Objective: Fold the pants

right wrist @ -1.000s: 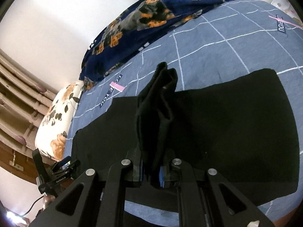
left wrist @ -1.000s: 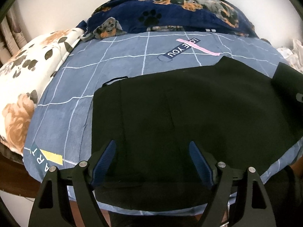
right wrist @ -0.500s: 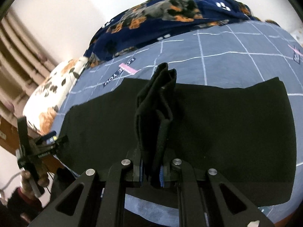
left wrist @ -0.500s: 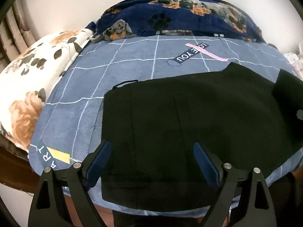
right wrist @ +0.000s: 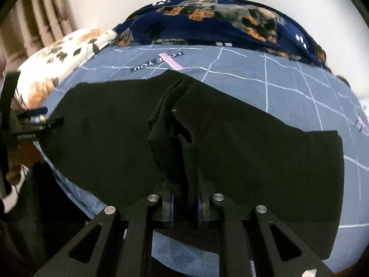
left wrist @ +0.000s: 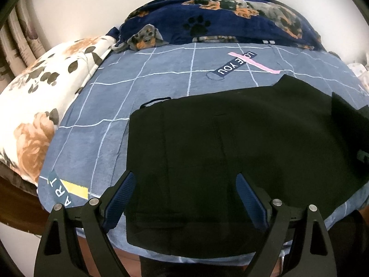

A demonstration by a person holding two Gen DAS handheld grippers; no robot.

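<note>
Pants (left wrist: 226, 152), black, lie flat across the blue bed (left wrist: 161, 80); left view: the left gripper (left wrist: 184, 184) hovers over the waist end, fingers having just spread wide, holding nothing. Right view: the right gripper (right wrist: 184, 207), fingers narrow and pinching a bunched leg end, has swung it across toward the waist, so the fold is under way.

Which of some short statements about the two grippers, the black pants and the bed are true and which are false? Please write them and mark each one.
1. The right gripper pinches a bunched fold of the black pants. True.
2. The left gripper is closed on the pants. False: its jaws stand wide open above the cloth, gripping nothing.
3. The pants lie on a blue checked bedsheet. True.
4. The words on the sheet read "GOOD DAY". False: the label reads "LOVE YOU".
5. A navy dog-print blanket lies at the far side of the bed. True.
</note>
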